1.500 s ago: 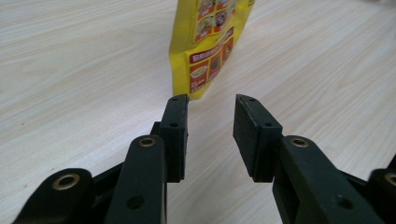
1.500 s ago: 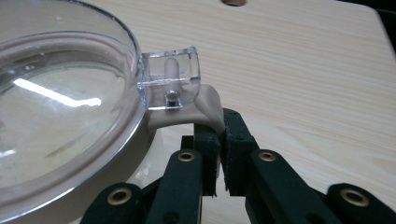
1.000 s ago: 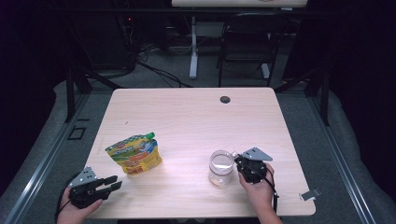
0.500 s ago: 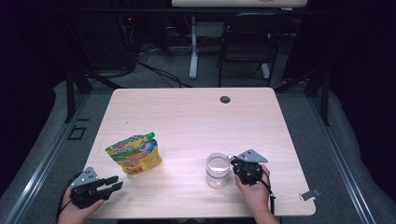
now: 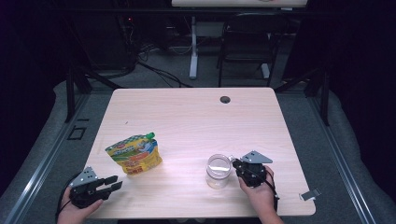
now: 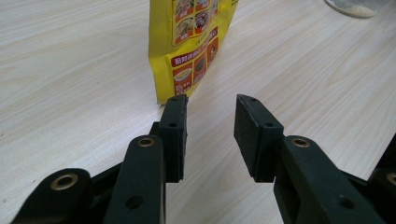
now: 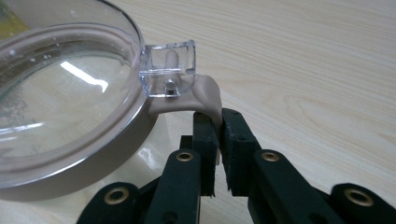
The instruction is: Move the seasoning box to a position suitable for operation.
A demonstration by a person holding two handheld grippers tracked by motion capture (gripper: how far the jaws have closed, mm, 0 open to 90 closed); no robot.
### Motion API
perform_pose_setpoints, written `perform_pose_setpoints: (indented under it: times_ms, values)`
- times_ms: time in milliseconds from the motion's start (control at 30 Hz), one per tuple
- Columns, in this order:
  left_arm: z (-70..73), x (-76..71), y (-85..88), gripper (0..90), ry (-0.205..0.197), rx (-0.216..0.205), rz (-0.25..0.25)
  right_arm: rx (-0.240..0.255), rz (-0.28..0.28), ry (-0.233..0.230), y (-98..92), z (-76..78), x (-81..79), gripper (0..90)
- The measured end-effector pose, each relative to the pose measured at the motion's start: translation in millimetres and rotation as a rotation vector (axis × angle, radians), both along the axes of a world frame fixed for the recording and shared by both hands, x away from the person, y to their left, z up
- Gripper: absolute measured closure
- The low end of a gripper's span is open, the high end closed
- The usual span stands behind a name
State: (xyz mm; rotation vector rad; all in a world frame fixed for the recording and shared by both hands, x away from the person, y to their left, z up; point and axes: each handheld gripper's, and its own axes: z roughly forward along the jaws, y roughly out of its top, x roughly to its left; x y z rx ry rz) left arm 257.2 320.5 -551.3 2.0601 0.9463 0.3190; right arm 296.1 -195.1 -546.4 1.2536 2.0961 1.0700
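A clear jar [image 5: 218,170] with a clear lid [image 7: 60,93] stands near the table's front right. A beige latch tab [image 7: 205,93] sticks out from under the lid's clear clip [image 7: 168,65]. My right gripper [image 7: 218,119] is shut on that tab, reaching the jar from its right side [image 5: 235,164]. A yellow food pouch [image 5: 134,154] with a green cap lies at the front left. My left gripper [image 5: 114,183] rests low by the front left corner. Its jaws stand open and empty [image 6: 210,105], pointing at the pouch's bottom edge [image 6: 191,51] a short way off.
The light wooden table [image 5: 187,116] has a dark cable hole [image 5: 225,99] near its far edge. Chairs and cables sit on the dark floor beyond it. A small grey object [image 5: 309,194] lies off the table's front right corner.
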Motion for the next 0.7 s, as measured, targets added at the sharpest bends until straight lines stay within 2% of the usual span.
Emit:
perform_pose_setpoints:
  times_ms: [100,200,333,467,500,567,700]
  values:
    - [0.7,-0.7,-2.4,65.0,-0.001,0.001,-0.01,-0.026,0.024,0.011,-1.8,1.7,0.3,85.3]
    - [2.1,-2.0,-5.5,65.0,-0.007,0.004,-0.025,-0.013,0.027,0.03,-3.4,3.1,-0.1,85.1]
    - [4.5,-4.0,-9.2,64.3,-0.014,0.006,-0.031,-0.035,0.034,0.034,-4.8,4.2,-5.8,85.0]
    - [5.9,-5.2,-13.2,63.7,-0.02,0.011,-0.043,-0.011,0.024,0.055,-6.7,5.7,-14.2,83.6]
    - [6.5,-5.9,-15.0,63.7,-0.019,0.01,-0.045,-0.018,0.026,0.059,-8.0,6.6,-20.2,83.1]
    - [6.8,-6.0,-15.8,63.7,-0.022,0.011,-0.049,-0.014,0.026,0.063,-8.3,7.0,-22.6,82.6]
    - [8.2,-6.9,-19.5,63.9,-0.026,0.01,-0.055,0.007,0.054,0.082,-9.0,8.8,-34.8,81.2]
